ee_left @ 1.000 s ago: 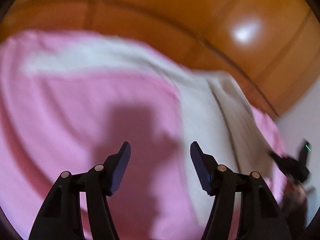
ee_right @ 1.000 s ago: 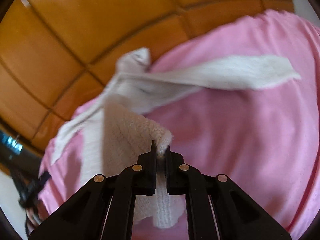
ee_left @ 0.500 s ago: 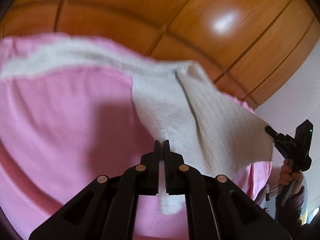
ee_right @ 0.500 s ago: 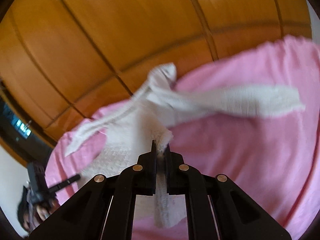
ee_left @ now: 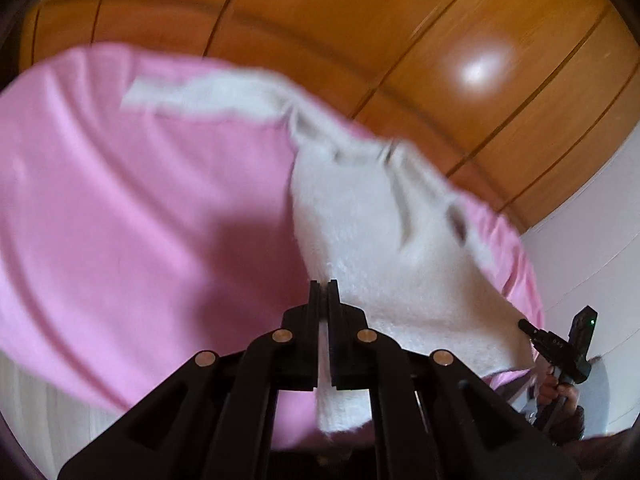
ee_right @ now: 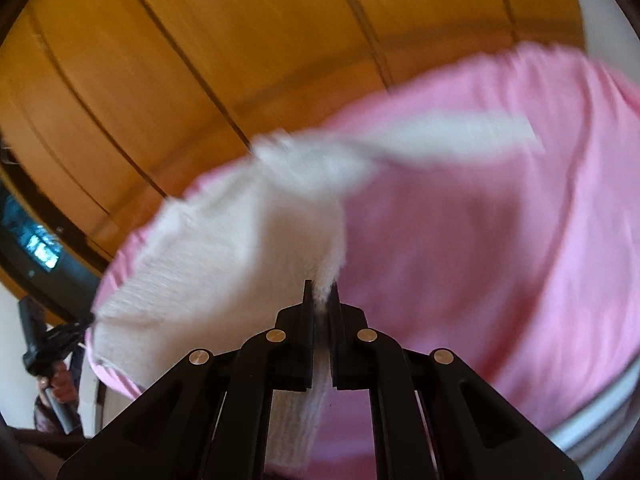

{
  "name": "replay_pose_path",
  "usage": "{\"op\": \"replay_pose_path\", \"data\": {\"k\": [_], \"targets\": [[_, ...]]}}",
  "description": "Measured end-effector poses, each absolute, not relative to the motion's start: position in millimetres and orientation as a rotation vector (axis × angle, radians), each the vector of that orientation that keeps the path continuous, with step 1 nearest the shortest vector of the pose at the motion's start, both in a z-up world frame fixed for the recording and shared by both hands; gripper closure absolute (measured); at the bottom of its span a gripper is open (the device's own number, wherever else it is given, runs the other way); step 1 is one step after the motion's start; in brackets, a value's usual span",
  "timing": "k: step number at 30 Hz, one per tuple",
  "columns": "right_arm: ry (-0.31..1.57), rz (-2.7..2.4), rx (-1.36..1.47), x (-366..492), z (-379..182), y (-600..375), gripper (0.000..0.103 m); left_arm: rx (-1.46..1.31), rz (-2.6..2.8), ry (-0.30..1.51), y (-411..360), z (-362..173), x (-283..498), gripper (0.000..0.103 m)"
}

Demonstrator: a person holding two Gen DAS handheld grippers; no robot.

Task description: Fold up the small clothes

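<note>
Blurred pink sheet (ee_left: 132, 200), white knit garment (ee_left: 360, 224) smeared, edges pinched

Left gripper (ee_left: 324, 286) and right gripper (ee_right: 321, 288) both have fingers pinched together.

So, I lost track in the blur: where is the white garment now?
The white garment hangs above the pink sheet, pinched by the left gripper and the right gripper, one at each lower corner.
</note>
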State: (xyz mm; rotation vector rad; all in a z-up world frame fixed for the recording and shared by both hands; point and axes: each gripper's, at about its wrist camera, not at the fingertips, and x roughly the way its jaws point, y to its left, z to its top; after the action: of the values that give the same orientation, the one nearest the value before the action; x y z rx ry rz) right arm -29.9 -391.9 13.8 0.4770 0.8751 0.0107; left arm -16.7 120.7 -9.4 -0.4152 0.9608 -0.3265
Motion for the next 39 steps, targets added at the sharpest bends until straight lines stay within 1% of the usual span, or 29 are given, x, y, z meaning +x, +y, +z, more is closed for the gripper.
{"op": "replay_pose_path", "data": {"k": [2, 5, 6, 7, 8, 9, 10, 11, 12, 15, 20, 23, 26, 27, 31, 34, 35, 36, 37, 39], "targets": [[0.972, -0.027, 0.492, -36, -25, -394, 0.098, -0.367, -0.287, 1.038, 108, -41, -19, 0.1], [1.064, -0.053, 0.46, -35, -57, -390, 0.098, -0.347, -0.222, 1.096, 102, -65, -14, 0.097], [1.079, -0.053, 0.432, -33, -60, -387, 0.098, -0.364, -0.223, 1.09, 106, -68, -10, 0.091], [1.076, -0.062, 0.392, -31, -58, -384, 0.094, -0.377, -0.203, 1.067, 113, -66, -7, 0.086], [1.064, -0.076, 0.363, -28, -52, -384, 0.078, -0.374, -0.165, 1.045, 121, -64, -3, 0.068], [1.047, -0.102, 0.344, -26, -47, -385, 0.064, -0.364, -0.128, 1.021, 125, -59, 0, 0.06], [1.023, -0.135, 0.327, -25, -41, -386, 0.043, -0.351, -0.088, 0.995, 132, -54, 5, 0.06], [0.985, -0.157, 0.311, -22, -34, -387, 0.041, -0.342, -0.068, 0.98, 137, -51, 10, 0.059], [0.944, -0.144, 0.298, -17, -26, -382, 0.041, -0.33, -0.033, 0.96, 147, -47, 21, 0.056], [0.908, -0.069, 0.305, 9, -19, -360, 0.041, -0.333, 0.096, 0.932, 178, -40, 52, 0.055], [0.963, 0.09, 0.236, 61, -39, -285, 0.041, -0.454, 0.186, 0.891, 239, -39, 108, 0.054], [0.997, 0.128, 0.228, 79, -53, -260, 0.041, -0.519, 0.234, 0.889, 261, -43, 136, 0.053], [1.019, 0.145, 0.227, 95, -66, -242, 0.041, -0.565, 0.264, 0.895, 282, -54, 179, 0.048], [1.032, 0.144, 0.219, 99, -71, -239, 0.041, -0.575, 0.258, 0.901, 287, -59, 189, 0.041], [1.053, 0.132, 0.206, 106, -80, -237, 0.041, -0.632, 0.285, 0.938, 303, -84, 238, 0.035], [1.045, 0.138, 0.184, 113, -75, -233, 0.041, -0.608, 0.318, 0.953, 303, -98, 266, 0.039], [1.037, 0.15, 0.169, 117, -71, -231, 0.041, -0.561, 0.327, 0.952, 300, -99, 275, 0.055], [1.037, 0.153, 0.159, 122, -69, -231, 0.041, -0.536, 0.319, 0.954, 296, -98, 278, 0.086], [1.036, 0.155, 0.155, 127, -68, -230, 0.041, -0.537, 0.296, 0.952, 295, -96, 281, 0.099], [1.028, 0.175, 0.139, 144, -64, -225, 0.041, -0.546, 0.308, 0.909, 299, -83, 278, 0.098]]}}
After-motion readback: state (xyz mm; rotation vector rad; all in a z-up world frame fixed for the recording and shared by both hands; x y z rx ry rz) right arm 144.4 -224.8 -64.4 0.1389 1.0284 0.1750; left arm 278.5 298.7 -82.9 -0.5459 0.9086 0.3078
